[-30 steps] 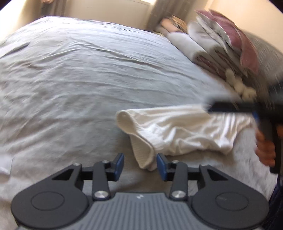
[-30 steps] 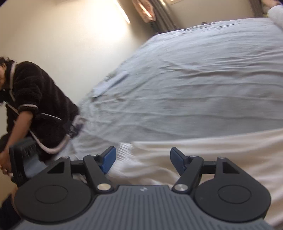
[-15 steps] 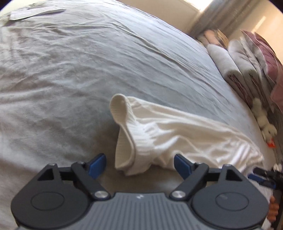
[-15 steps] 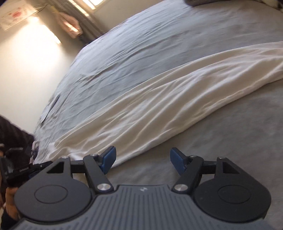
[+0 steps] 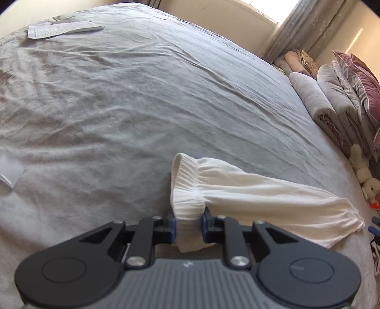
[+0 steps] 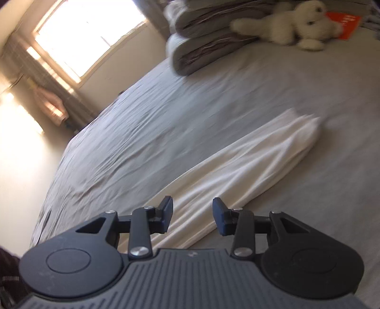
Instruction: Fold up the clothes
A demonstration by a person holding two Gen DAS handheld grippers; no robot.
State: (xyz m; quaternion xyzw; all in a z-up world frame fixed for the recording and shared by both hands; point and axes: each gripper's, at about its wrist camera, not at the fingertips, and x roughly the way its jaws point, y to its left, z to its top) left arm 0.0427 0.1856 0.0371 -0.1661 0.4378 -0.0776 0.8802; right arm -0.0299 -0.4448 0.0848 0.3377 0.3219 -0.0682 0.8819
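Note:
A white garment [image 5: 249,195] with a ribbed band lies bunched lengthwise on the grey bed sheet [image 5: 118,107]. My left gripper [image 5: 188,225] has its jaws closing, and both pads press on the ribbed band at the garment's near end. In the right wrist view the same white garment [image 6: 249,164] stretches away to the upper right. My right gripper [image 6: 192,214] hovers over its near edge with jaws closing. The cloth shows in the gap between them, and the pads stand clear of it.
Folded grey blankets [image 5: 327,102] and pillows are stacked along the right side of the bed, with a white plush toy [image 6: 285,26] and an orange item [image 6: 344,20] beside them. A printed paper [image 5: 61,28] lies at the far corner, a white scrap [image 5: 9,171] at the left.
The left jaws spread wide, then came together on the ribbed band. The right gripper swung along the garment and rolled, and its jaws narrowed.

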